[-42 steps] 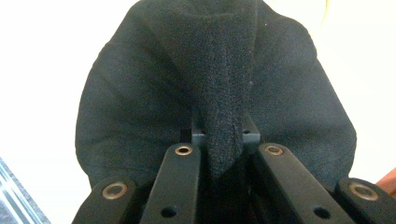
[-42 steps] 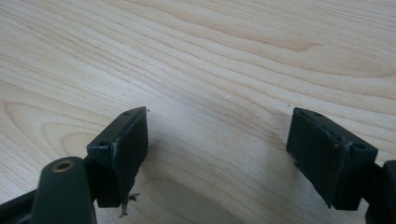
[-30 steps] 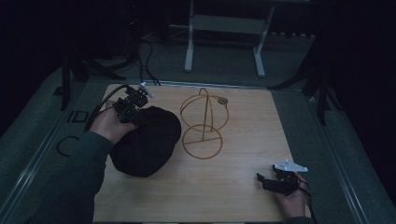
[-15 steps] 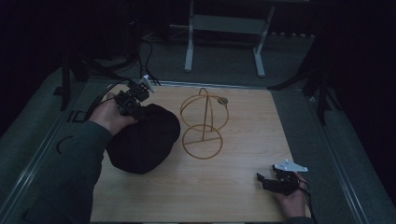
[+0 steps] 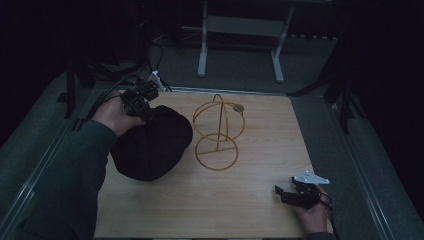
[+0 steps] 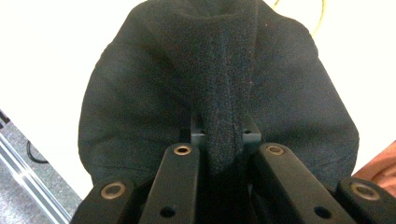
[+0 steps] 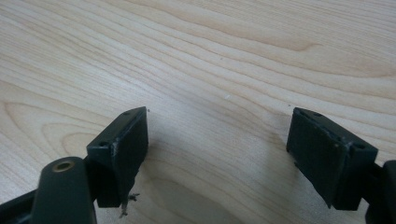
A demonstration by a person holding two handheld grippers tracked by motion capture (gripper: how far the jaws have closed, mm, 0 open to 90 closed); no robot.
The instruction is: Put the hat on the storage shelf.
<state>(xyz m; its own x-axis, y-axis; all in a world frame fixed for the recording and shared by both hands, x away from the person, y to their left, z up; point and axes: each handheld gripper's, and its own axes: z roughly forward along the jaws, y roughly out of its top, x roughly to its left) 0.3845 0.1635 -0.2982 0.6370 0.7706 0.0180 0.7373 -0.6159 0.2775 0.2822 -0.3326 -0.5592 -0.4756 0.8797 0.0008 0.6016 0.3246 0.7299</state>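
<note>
A soft black fabric cap (image 5: 150,147) lies slumped on the table's left, one fold pinched up.

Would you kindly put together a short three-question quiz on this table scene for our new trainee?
1. True or false: the left gripper is shut on a fold of the black hat.
2. Multiple choice: where does the gold wire stand sit relative to the hat in the high view? A) to its left B) to its right C) on top of it
3. Fill in: the right gripper has its jaws ____, with only bare wooden table between them.

Key:
1. True; the fabric is pinched between the jaws.
2. B; it stands upright near the table's middle.
3. Open.
</note>
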